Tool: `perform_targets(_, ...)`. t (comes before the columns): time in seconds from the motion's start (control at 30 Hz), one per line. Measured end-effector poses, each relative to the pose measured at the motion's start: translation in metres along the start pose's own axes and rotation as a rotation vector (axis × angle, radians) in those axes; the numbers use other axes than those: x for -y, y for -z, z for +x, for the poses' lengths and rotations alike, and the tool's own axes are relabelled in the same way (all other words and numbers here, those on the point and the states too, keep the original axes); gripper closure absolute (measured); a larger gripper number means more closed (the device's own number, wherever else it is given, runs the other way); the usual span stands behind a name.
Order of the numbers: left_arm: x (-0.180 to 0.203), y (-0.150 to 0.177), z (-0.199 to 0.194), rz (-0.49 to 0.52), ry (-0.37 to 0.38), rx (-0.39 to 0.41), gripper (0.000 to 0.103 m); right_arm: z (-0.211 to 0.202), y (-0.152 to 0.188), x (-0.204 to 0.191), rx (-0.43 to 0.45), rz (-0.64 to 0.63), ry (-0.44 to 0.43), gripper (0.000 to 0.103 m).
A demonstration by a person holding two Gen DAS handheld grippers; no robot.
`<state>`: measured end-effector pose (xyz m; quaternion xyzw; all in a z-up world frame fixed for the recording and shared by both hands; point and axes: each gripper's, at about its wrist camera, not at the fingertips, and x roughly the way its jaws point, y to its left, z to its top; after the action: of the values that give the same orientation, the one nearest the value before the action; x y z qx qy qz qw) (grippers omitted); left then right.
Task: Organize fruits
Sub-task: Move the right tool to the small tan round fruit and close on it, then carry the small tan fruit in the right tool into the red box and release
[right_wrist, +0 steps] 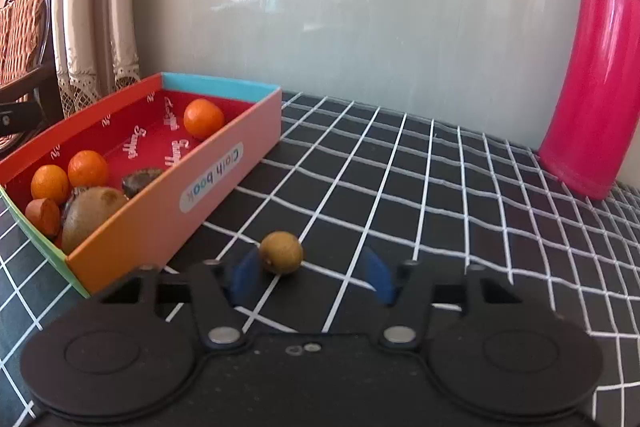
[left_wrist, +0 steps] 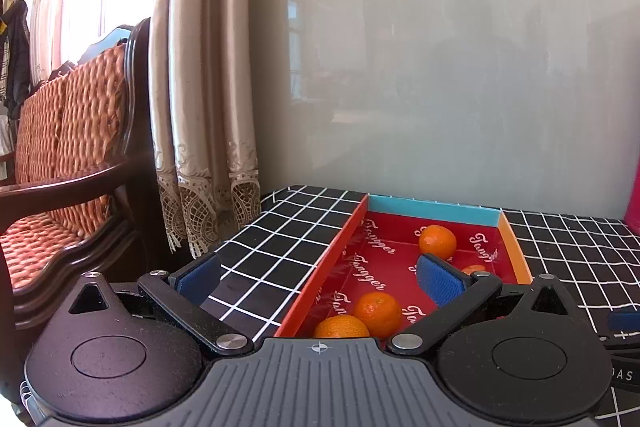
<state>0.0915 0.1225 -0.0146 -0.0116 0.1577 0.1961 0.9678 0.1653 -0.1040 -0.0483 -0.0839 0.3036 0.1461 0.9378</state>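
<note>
A colourful open box [right_wrist: 224,171] with a red inside stands on the black checked tablecloth; it also shows in the left wrist view [left_wrist: 320,267]. It holds several oranges [right_wrist: 203,118], a kiwi [right_wrist: 90,213] and a dark fruit [right_wrist: 142,181]. A small brown round fruit [right_wrist: 281,252] lies on the cloth beside the box, between the fingers of my open right gripper [right_wrist: 310,277], close to the left finger. My left gripper [left_wrist: 318,277] is open and empty, straddling the box's left wall above the oranges [left_wrist: 378,313].
A tall pink flask [right_wrist: 592,75] stands at the back right by the glossy wall panel. A wooden chair with a woven cushion [left_wrist: 68,163] and a lace curtain [left_wrist: 204,107] are past the table's left edge.
</note>
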Motion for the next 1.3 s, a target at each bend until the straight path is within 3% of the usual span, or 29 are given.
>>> perform_targets(0.27, -0.004, -0.001, 0.001, -0.005, 0.001, -0.002, 0.0, 0.006, -0.001, -0.009, -0.013, -0.017, -0.022, 0.055)
perform_targets(0.67, -0.017, -0.001, 0.004, -0.005, -0.023, -0.007, 0.0, 0.012, -0.001, -0.015, -0.032, -0.016, -0.043, 0.079)
perform_targets(1.3, -0.016, 0.001, 0.005, -0.006, -0.04, -0.014, 0.0, 0.003, -0.005, -0.005, -0.005, 0.021, -0.023, 0.079)
